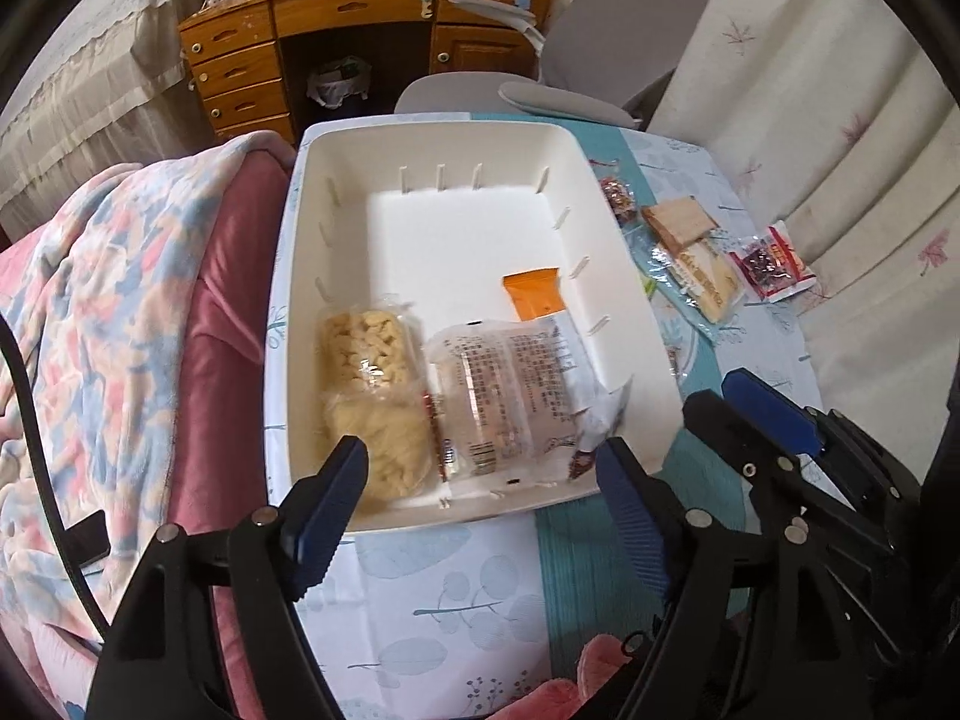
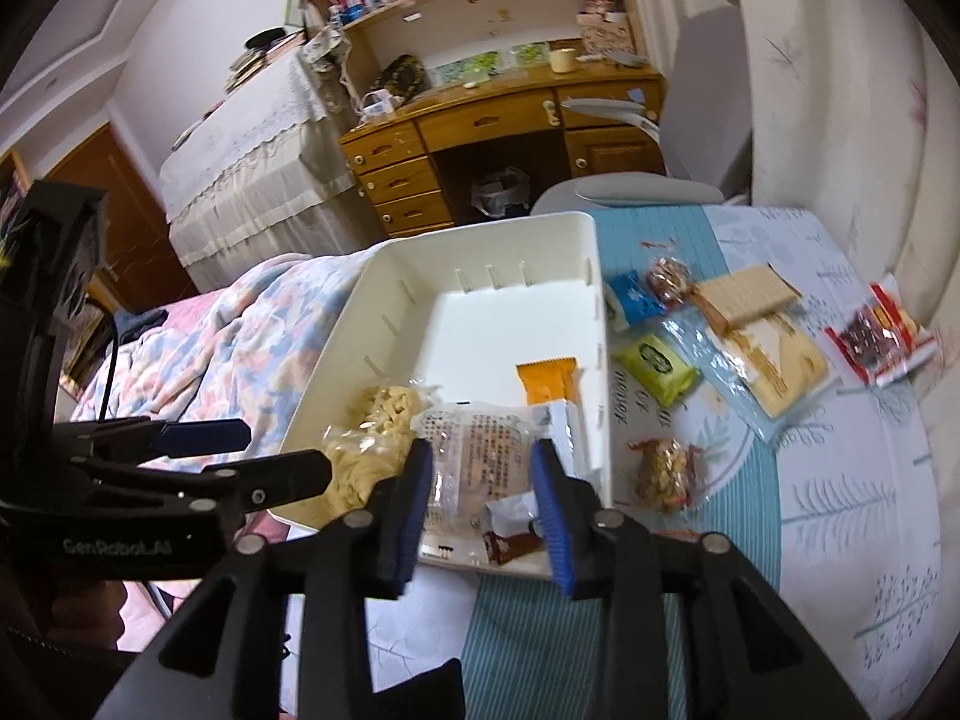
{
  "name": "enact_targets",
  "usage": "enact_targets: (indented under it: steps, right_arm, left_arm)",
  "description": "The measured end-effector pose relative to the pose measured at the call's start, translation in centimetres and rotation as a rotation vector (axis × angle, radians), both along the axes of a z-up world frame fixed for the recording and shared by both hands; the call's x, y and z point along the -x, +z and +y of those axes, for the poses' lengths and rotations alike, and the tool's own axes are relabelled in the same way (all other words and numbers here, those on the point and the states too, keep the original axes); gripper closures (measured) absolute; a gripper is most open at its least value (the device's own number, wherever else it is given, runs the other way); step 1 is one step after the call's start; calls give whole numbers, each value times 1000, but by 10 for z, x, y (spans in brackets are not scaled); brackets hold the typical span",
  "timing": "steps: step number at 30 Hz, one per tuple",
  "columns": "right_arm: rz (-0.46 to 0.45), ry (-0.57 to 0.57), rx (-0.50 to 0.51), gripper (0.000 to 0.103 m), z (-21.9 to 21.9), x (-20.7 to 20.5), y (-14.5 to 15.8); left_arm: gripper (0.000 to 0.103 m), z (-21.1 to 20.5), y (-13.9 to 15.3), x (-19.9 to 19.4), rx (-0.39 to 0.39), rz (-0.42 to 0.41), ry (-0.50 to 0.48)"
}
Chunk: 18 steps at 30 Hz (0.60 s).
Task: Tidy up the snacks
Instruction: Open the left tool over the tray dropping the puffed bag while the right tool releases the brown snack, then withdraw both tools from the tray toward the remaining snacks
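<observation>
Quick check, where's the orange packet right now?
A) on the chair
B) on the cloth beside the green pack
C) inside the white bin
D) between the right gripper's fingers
C: the orange packet lies on the floor of the white bin near its right wall, partly under a clear packet; the green pack sits outside on the cloth.

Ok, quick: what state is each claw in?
Left claw: open, holding nothing.
Right claw: open, holding nothing.
</observation>
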State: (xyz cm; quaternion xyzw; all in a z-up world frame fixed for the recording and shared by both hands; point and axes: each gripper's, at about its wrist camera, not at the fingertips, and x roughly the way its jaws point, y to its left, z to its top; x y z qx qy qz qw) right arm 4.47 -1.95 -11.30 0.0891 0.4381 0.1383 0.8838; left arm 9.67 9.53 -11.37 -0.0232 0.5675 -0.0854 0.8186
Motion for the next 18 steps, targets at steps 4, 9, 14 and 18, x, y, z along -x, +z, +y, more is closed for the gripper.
enact_targets:
  steps: [4,9,14,18]
  right_arm:
    - [23,-31,-32,62,-17,3,-1]
    - [59,-61,-72,61,-48,4,-2]
    - [91,-95,-122,54,-86,-2,0]
    - [134,-95,-131,45,-121,-14,0]
  left_arm:
    - [20,-15,7,4,12,-30,-14]
    - [20,-36,15,6,26,-52,-3]
    - [18,-60,20,8,28,-63,33]
    - [17,-83,22,7,38,-69,71]
